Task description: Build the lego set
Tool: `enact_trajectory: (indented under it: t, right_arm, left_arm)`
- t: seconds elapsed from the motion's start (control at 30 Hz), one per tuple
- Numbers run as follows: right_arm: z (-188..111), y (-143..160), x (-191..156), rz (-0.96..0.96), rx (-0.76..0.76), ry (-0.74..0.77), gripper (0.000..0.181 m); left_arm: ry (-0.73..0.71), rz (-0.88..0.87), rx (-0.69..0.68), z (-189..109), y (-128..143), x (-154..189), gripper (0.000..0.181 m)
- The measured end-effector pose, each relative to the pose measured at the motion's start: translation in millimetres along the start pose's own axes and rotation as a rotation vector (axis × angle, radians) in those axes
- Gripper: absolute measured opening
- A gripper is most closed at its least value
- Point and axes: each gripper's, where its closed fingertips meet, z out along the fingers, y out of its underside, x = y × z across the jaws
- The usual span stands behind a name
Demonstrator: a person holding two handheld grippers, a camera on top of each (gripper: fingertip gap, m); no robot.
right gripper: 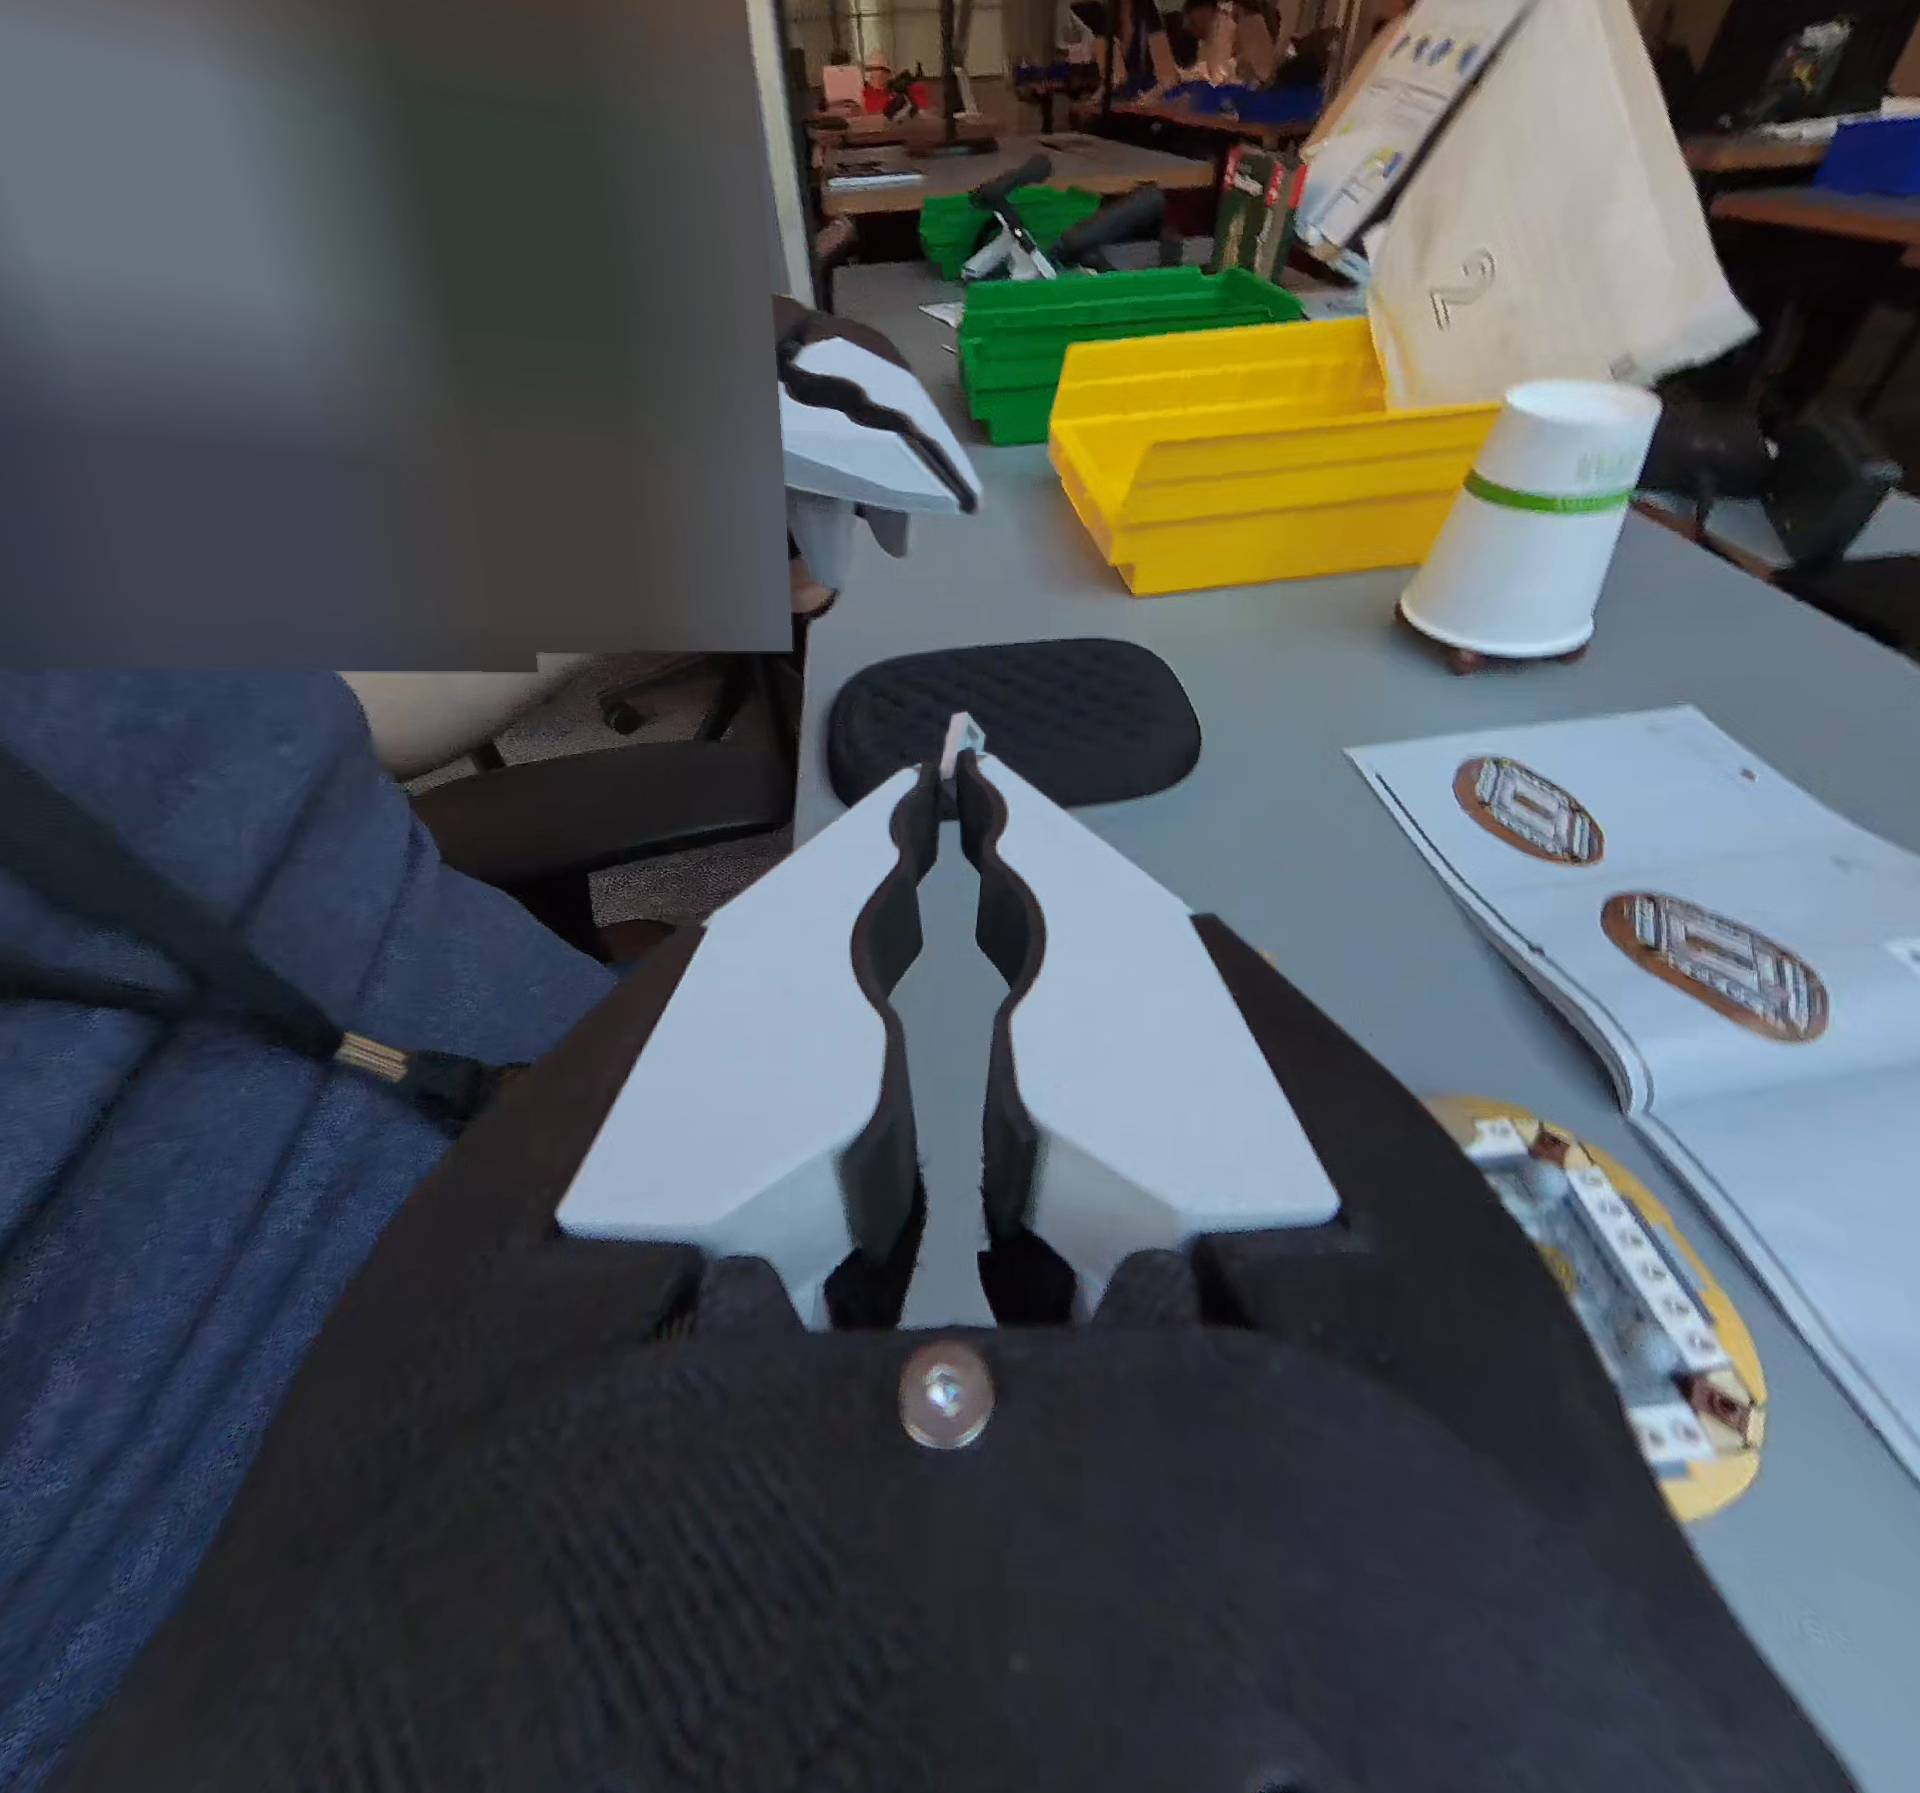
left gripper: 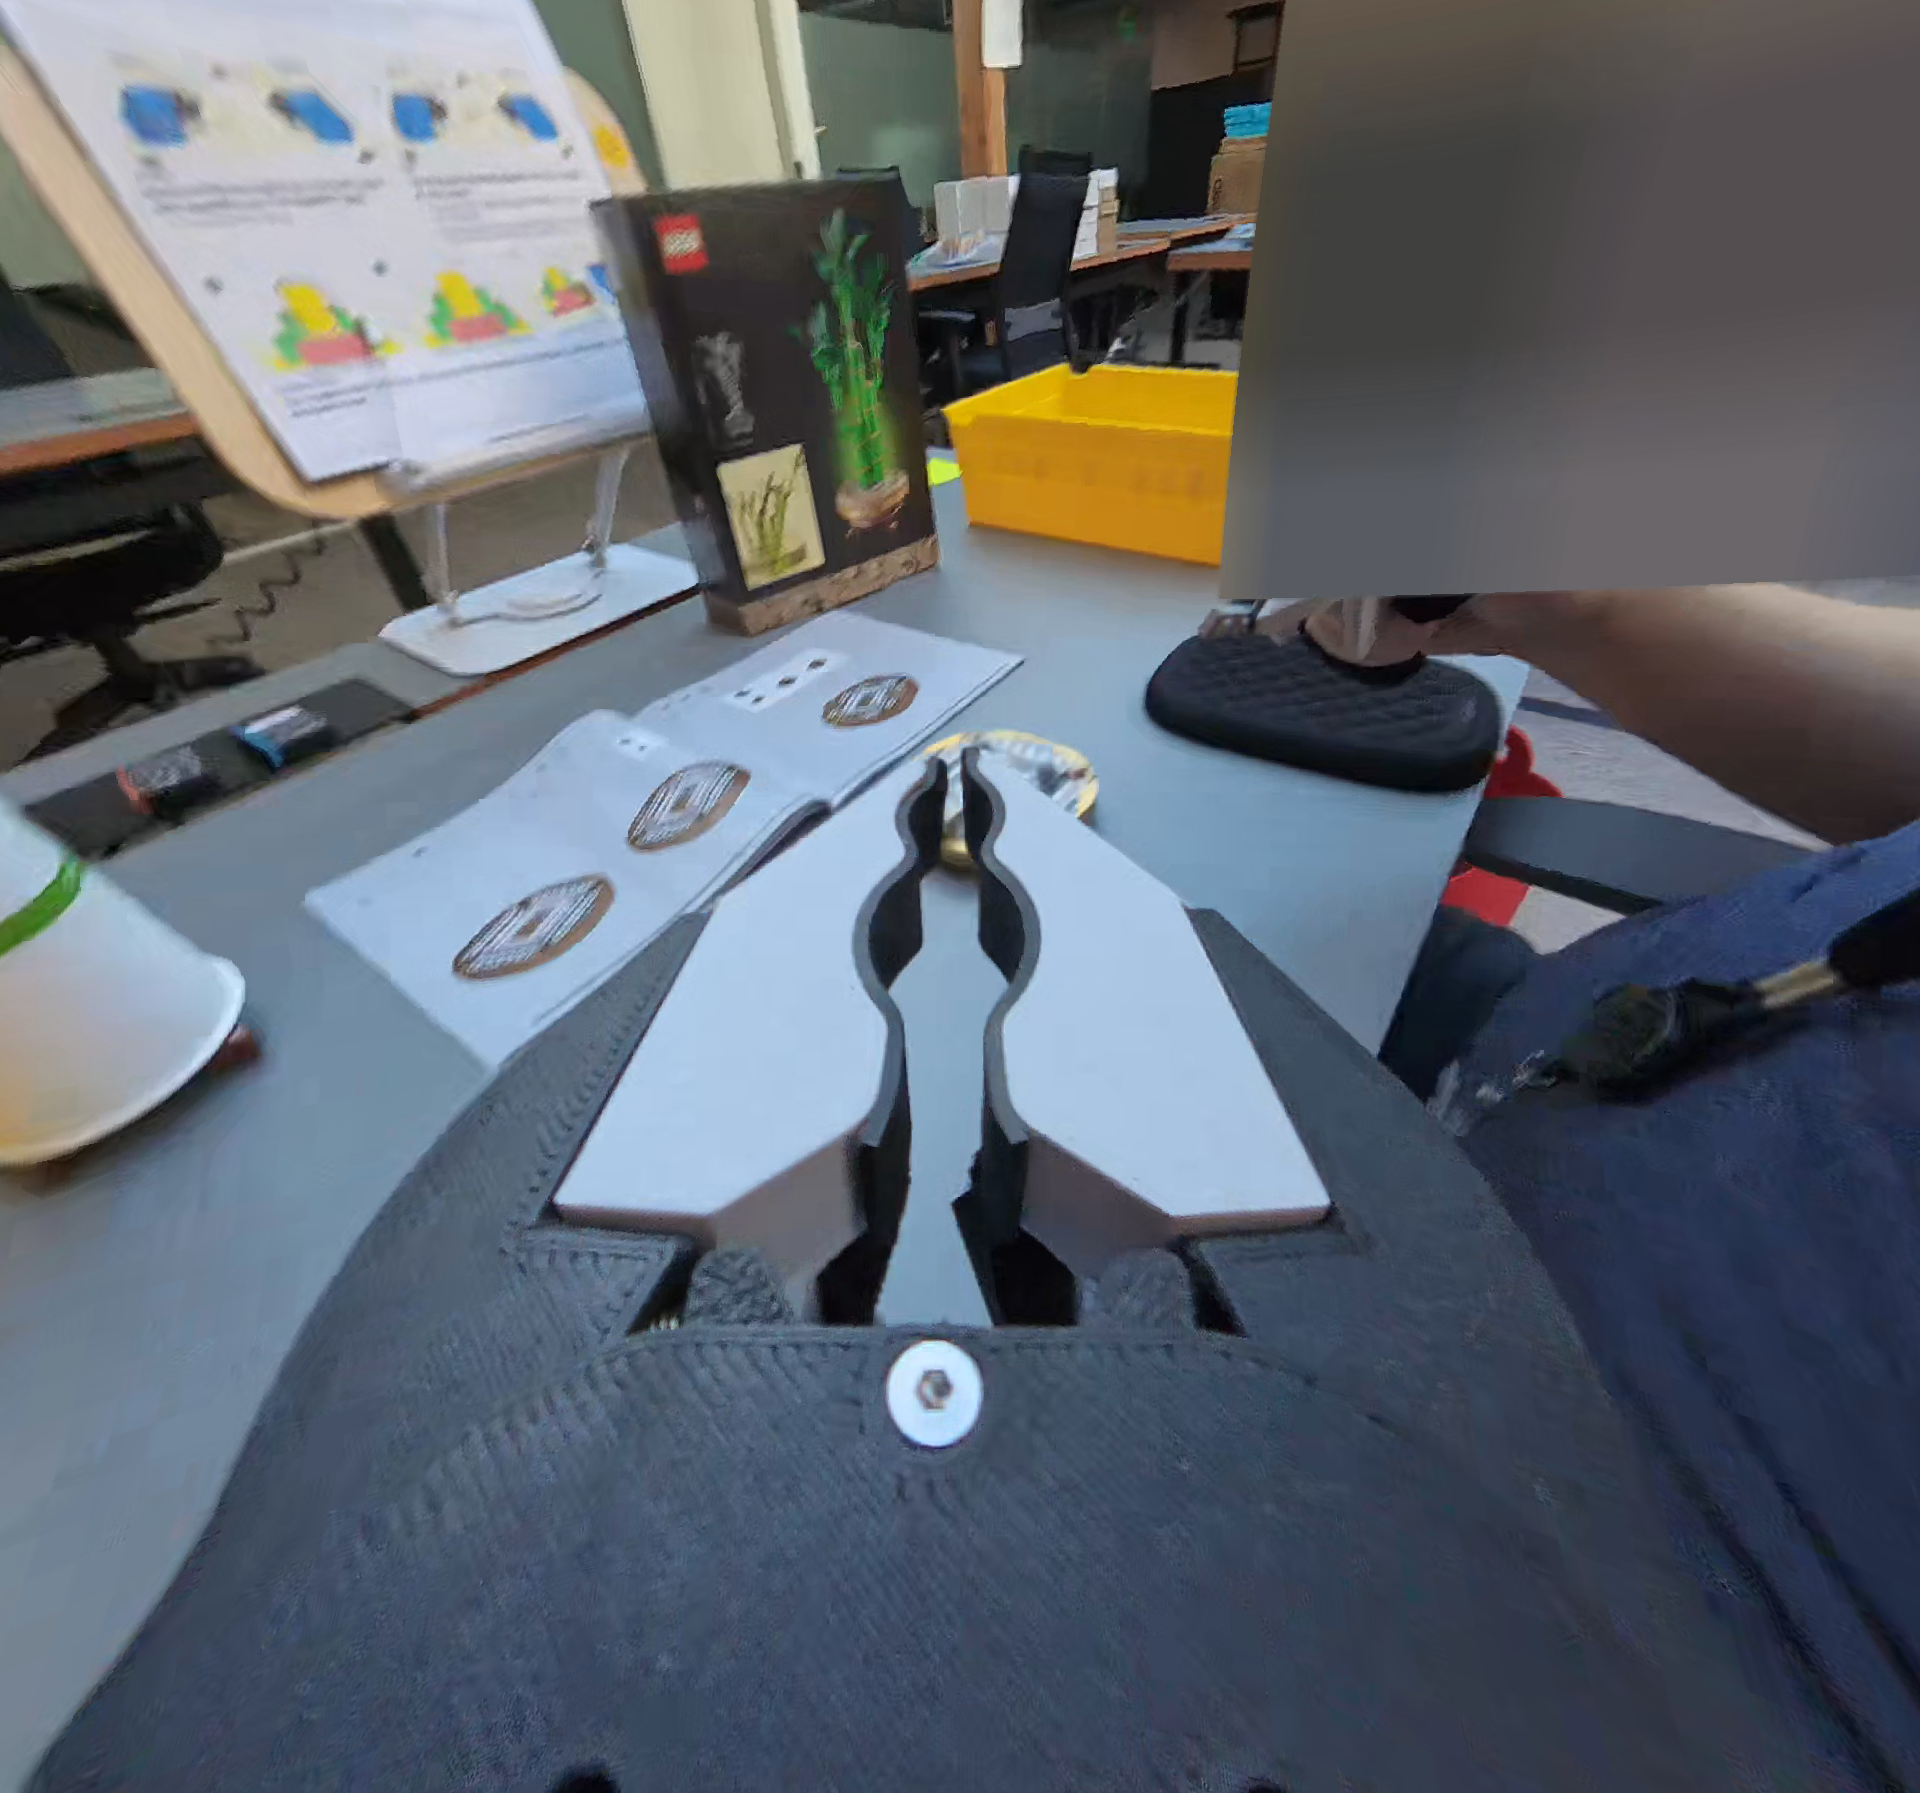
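My left gripper (left gripper: 956, 772) is shut, with nothing showing between its tips. It points at a round gold-rimmed lego build (left gripper: 1044, 775) on the grey table, just beyond the tips. My right gripper (right gripper: 958, 779) is shut on a small light grey lego piece (right gripper: 958, 737) that sticks out past the tips. It hangs in front of a black wrist rest (right gripper: 1060, 704). The round build (right gripper: 1621, 1328) lies low at the right in the right wrist view, with white bricks on it. An open instruction booklet (left gripper: 665, 829) lies beside it.
The lego box (left gripper: 779, 393) and a stand with printed sheets (left gripper: 312, 185) are at the back. Yellow bin (right gripper: 1247, 455), green bins (right gripper: 1091, 330) and an upturned paper cup (right gripper: 1527, 517) stand on the table. Another shut white gripper (right gripper: 883, 434) and a person in blue are at the table edge. Tip to tip, the grippers are about 11 cm apart.
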Motion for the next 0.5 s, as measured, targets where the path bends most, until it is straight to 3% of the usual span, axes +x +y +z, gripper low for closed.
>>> enact_trajectory:
  t: [0.1, 0.23, 0.33, 0.5]
  right_arm:
    - [6.8, 35.7, 22.2, 0.109, -0.028, 0.025, 0.002]
    - [24.2, 60.1, 32.3, 0.180, -0.050, 0.005, 0.002]
    - [31.6, 67.9, 37.7, 0.201, -0.063, -0.007, 0.002]
    - [26.7, 61.4, 24.6, 0.196, -0.032, 0.007, 0.002]
  left_arm:
    - [-0.078, -0.084, -0.045, -29.6, 24.4, -32.5, 0.004]
    - [-0.037, -0.188, 0.068, -54.5, 5.3, -37.2, 0.006]
    - [-0.045, -0.180, 0.147, -64.9, -5.8, -30.5, 0.005]
    - [-0.036, -0.179, 0.159, -77.7, -9.7, 0.5, 0.005]
